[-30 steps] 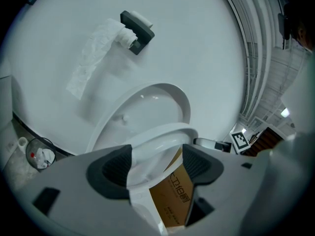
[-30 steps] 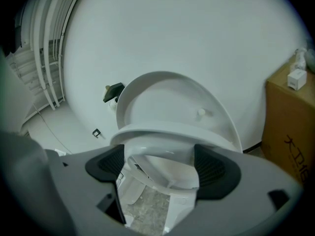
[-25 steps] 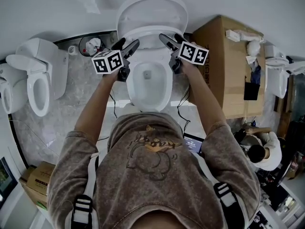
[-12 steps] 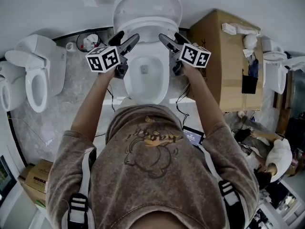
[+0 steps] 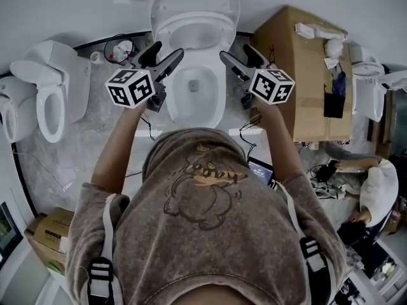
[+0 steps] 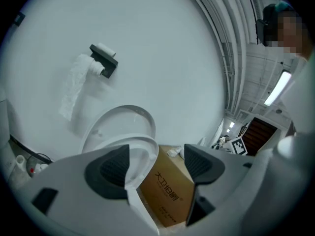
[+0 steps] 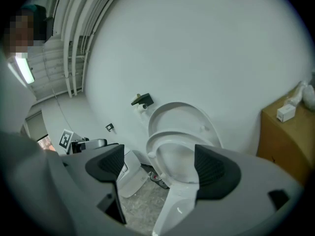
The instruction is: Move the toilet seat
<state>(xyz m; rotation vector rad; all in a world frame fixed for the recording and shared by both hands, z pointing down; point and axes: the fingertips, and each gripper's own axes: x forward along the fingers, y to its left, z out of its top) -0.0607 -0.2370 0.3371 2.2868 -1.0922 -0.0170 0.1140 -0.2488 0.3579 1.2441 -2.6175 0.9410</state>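
The toilet seat is seen tilted up over the bowl, upper centre of the head view. It is flanked by the left gripper and right gripper, both held open and empty. Lifting is judged about done; any further move would call for jaws to be closed on its rim

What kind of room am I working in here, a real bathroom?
Probably a test or display space, not a working bathroom: the toilet stands with its lid up beside a second toilet on the left, a large cardboard box on the right, and a wall-mounted paper roll.
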